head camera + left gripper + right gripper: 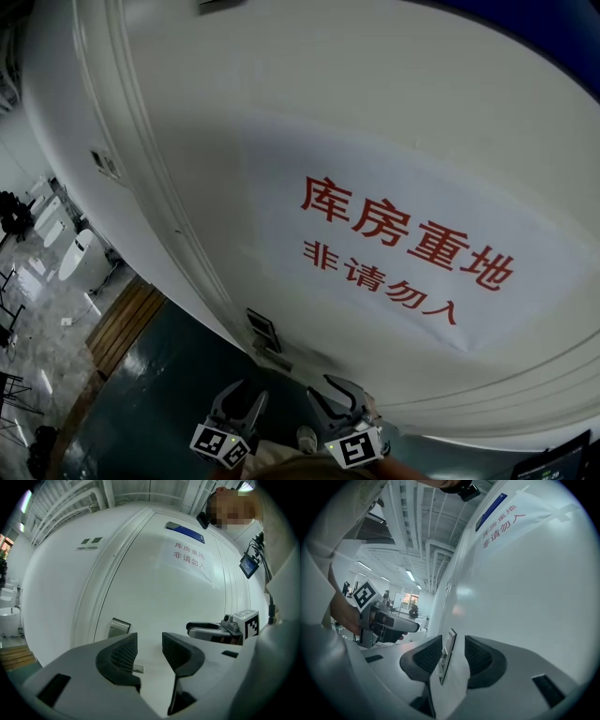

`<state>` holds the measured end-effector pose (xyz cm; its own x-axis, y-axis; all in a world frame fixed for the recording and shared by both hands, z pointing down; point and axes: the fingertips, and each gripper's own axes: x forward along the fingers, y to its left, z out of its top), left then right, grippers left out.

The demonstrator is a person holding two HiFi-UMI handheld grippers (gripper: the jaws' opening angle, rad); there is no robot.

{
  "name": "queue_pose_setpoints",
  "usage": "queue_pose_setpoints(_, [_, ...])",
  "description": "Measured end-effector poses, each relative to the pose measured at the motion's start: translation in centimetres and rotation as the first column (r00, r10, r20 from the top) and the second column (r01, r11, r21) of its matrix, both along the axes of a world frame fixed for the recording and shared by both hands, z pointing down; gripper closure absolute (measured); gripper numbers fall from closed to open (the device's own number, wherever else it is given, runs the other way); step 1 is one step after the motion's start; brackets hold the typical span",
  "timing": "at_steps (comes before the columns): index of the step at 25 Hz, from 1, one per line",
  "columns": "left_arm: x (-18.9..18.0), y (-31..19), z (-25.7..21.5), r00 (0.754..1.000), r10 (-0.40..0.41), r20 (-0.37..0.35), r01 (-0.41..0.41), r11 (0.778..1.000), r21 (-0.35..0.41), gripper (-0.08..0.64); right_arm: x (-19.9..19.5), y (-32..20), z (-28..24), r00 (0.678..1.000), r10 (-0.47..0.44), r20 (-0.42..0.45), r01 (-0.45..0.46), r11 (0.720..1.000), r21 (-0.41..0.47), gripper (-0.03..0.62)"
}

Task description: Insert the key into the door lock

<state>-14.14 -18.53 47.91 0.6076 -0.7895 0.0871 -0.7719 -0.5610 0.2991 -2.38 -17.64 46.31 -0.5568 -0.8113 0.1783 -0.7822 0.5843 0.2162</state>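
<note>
Up against the white door [375, 112], camera looked steeply down past the paper sign [403, 246] with red characters. Both tools sat low, near the door's left edge.

Left hand-held gripper [242, 399]: jaws apart, clamped on nothing. Right hand-held gripper [330, 394]: jaws also apart, nothing gripped. Its own view showed the lock plate [263, 330] edge-on, lined up in the gap but beyond the pads, not touching.

Key: couldn't positively locate it. A small metal tab [138, 669] poked out beside the left gripper's left pad. Might be the key, might be door hardware, can't tell. Neither gripper was pinching it.

My read: step in hand was approach and alignment, insertion not yet begun.

To do it well:
- get the key firmly pinched by its bow before closing in
- square the blade to the plate face, since the right gripper looked along the door surface rather than at it
- find the keyway first, then push straight with no side load
</note>
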Motion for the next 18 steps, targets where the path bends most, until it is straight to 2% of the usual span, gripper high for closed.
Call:
queue_pose_setpoints(4, [0.2,0.7,1.4,1.000,-0.012,-0.018,0.011,0.999,-0.038,0.387,0.4,0.4,1.0,1.000,-0.003,0.004,0.003,1.000,-0.016,0.459])
queue_pose_setpoints(8, [0.5,1.4,3.2,0.997,-0.006,-0.079,-0.001,0.996,-0.093,0.387,0.8,0.7,1.7,1.000,0.001,0.010,-0.001,1.000,-0.021,0.459])
queue_pose_setpoints(18, [2.0,2.3,5.0,0.999,0.030,-0.042,-0.036,0.990,-0.133,0.387,1.3,0.9,3.7,1.000,-0.005,0.025,0.007,0.997,-0.079,0.459])
